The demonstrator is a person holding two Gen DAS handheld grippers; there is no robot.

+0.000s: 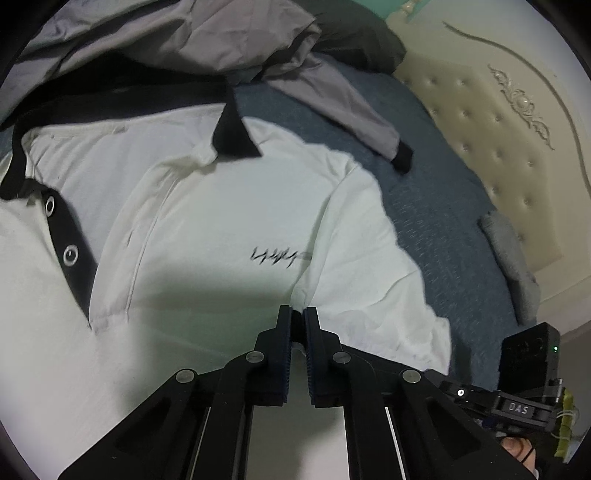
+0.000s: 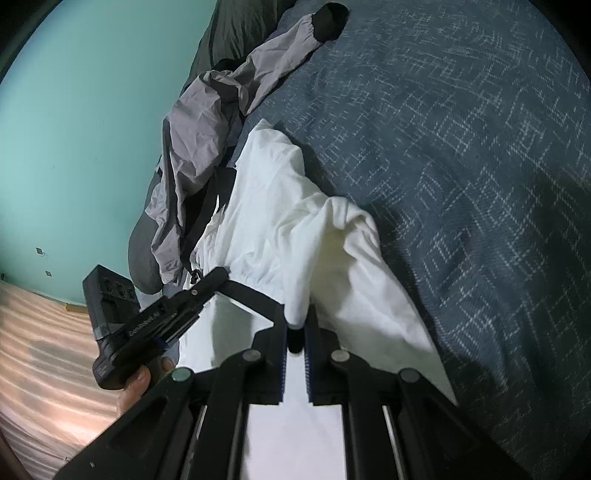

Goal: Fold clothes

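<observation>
Blue bedspread [image 2: 461, 166], tufted headboard [image 1: 491, 147], teal wall [image 2: 92, 129].

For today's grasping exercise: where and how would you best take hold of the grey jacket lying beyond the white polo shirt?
Probably the grey jacket by its outstretched sleeve just behind the black cuff. That sleeve lies long, thin and alone on the blue bedspread, so approach from above, fingers across its width. The body is bunched and partly overlaps the white polo shirt.
</observation>
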